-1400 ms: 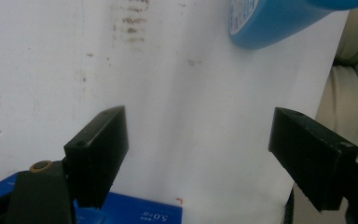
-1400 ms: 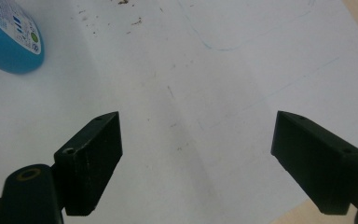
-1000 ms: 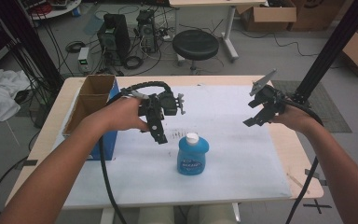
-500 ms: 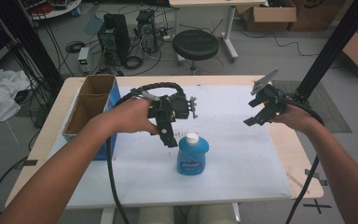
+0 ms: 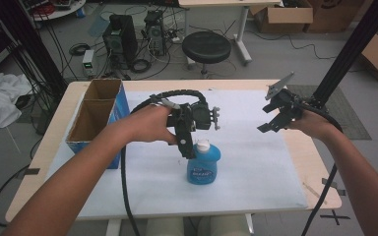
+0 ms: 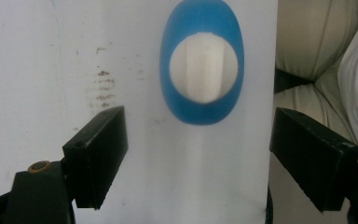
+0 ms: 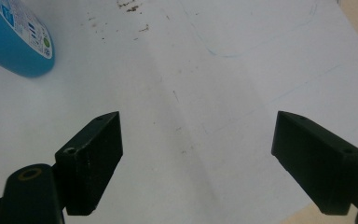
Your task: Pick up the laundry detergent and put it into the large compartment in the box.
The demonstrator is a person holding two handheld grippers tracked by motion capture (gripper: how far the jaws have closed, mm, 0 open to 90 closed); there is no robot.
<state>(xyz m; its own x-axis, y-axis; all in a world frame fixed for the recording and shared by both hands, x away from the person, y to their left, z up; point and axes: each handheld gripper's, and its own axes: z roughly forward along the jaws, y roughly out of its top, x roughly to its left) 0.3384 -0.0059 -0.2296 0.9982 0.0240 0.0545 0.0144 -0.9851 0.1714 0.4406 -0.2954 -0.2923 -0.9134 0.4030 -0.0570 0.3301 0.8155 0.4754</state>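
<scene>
Both hand-held grippers wide open; left hand-held gripper (image 5: 187, 147) hangs over blue bottle's (image 5: 203, 167) white cap (image 6: 203, 67), so an off-centre descent could tip it.

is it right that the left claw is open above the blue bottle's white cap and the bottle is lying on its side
Not quite. The left claw is open above the white cap, but the blue bottle stands upright on the table, as the high view shows.

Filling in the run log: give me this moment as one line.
left gripper: open, above blue bottle, white cap between jaws | right gripper: open, apart | bottle upright on white sheet
</scene>
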